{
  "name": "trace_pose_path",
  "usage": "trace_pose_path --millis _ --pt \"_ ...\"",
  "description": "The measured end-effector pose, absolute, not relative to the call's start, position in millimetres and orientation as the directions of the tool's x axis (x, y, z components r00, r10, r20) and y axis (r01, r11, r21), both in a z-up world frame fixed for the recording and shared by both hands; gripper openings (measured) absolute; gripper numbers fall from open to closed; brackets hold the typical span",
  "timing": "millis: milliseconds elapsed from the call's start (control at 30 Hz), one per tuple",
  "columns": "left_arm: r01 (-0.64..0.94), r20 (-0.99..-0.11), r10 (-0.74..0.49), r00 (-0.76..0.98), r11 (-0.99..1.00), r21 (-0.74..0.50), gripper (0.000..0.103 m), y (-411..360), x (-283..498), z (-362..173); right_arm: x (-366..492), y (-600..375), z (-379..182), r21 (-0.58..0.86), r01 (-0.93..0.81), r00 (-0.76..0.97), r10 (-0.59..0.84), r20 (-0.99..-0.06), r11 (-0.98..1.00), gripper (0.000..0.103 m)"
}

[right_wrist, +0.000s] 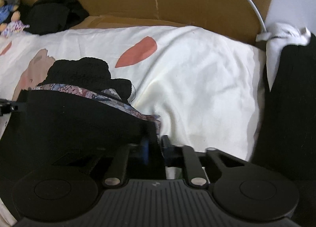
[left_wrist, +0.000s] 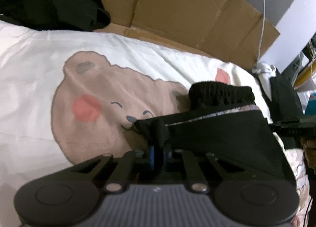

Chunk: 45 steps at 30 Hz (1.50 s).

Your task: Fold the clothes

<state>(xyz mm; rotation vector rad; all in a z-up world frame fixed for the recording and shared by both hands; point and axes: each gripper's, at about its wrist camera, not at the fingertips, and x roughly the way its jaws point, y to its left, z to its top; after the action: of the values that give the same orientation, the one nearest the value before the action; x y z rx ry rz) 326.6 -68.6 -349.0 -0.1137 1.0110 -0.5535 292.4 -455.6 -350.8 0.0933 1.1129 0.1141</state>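
Observation:
A black garment with a ribbed elastic waistband and a patterned inner edge hangs stretched between my two grippers over a white bed sheet with a bear print. My left gripper is shut on the garment's left corner. My right gripper is shut on the garment's right corner. The right gripper also shows in the left wrist view at the far right, and the left gripper shows in the right wrist view at the far left edge.
A heap of black clothes lies at the back left of the bed against brown cardboard. A white cable runs down the cardboard. Another dark cloth hangs at the right. A doll lies far left.

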Motion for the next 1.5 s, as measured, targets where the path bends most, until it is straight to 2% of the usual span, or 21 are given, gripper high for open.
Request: trace_pose_path --millis 333,567,600,667,833,933,1100,1500 --pt "0.404 -0.758 -0.484 0.437 0.859 -0.316 0.007 -59.7 320.6 -317.4 282.2 -478.1 -310.5 0.179 -0.057 0.504 0.183 -0.844 0.982 0.004" --pt "0.364 -0.782 -0.442 0.439 0.883 -0.296 0.005 -58.0 326.5 -326.4 285.7 -474.6 -327.0 0.240 -0.013 0.515 0.212 -0.831 0.971 0.006" --pt "0.361 -0.788 -0.434 0.436 0.887 -0.289 0.005 -58.0 327.5 -328.7 285.7 -469.6 -331.3 0.241 -0.017 0.507 0.216 -0.834 0.970 0.008" --pt "0.361 -0.795 -0.429 0.430 0.888 -0.284 0.004 -56.4 329.2 -332.1 285.9 -459.5 -339.9 0.224 -0.032 0.472 0.212 -0.856 0.974 0.022" --pt "0.360 -0.793 -0.436 0.425 0.885 -0.294 0.004 -49.1 329.3 -336.3 285.4 -453.9 -344.1 0.194 -0.031 0.488 0.184 -0.853 0.981 0.027" --pt "0.360 -0.792 -0.439 0.424 0.884 -0.297 0.004 -45.9 327.8 -338.4 287.5 -456.5 -343.8 0.198 -0.015 0.502 0.179 -0.846 0.980 0.034" --pt "0.368 -0.788 -0.445 0.424 0.880 -0.299 0.004 -44.5 325.6 -340.1 294.2 -458.7 -343.6 0.202 0.024 0.523 0.160 -0.837 0.979 0.035" --pt "0.386 -0.788 -0.459 0.410 0.870 -0.306 0.004 -44.7 323.6 -349.0 308.3 -438.9 -359.6 0.133 -0.022 0.476 0.127 -0.870 0.991 0.034"
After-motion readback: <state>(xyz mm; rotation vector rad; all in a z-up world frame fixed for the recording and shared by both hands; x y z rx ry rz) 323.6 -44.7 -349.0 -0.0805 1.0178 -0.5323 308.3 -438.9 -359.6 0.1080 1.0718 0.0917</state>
